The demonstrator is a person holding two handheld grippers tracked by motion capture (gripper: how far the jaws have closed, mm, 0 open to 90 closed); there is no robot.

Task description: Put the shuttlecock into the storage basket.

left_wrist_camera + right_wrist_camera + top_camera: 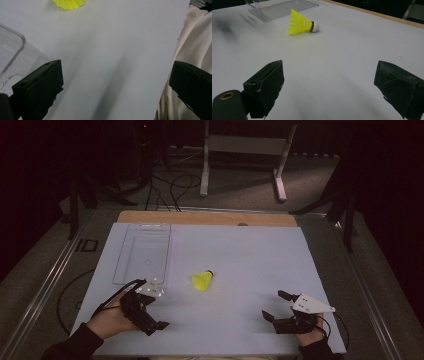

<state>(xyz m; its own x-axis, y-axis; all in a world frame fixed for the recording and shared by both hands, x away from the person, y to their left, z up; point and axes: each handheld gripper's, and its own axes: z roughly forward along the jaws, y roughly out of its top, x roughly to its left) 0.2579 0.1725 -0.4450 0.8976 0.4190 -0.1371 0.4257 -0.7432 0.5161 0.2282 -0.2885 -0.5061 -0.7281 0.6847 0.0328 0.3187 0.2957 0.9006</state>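
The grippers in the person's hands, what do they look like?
Both are black two-jaw tongs with blocky jaws. The right gripper carries a grey three-cornered plate; the left gripper has a pale plate and a black cable. The person's sleeves are dark.

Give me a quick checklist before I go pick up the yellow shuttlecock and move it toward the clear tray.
1. Right claw open: ok, jaws stand wide apart.
2. Left claw open: ok, nothing between its jaws.
3. Shuttlecock free to grasp: ok, it lies on its side, apart from both claws.
4. Path from right claw to shuttlecock: ok, bare table between them.
5. Tray ready to receive: ok, it looks empty.
6. Left claw apart from the tray: cannot tell, it sits at the near corner.
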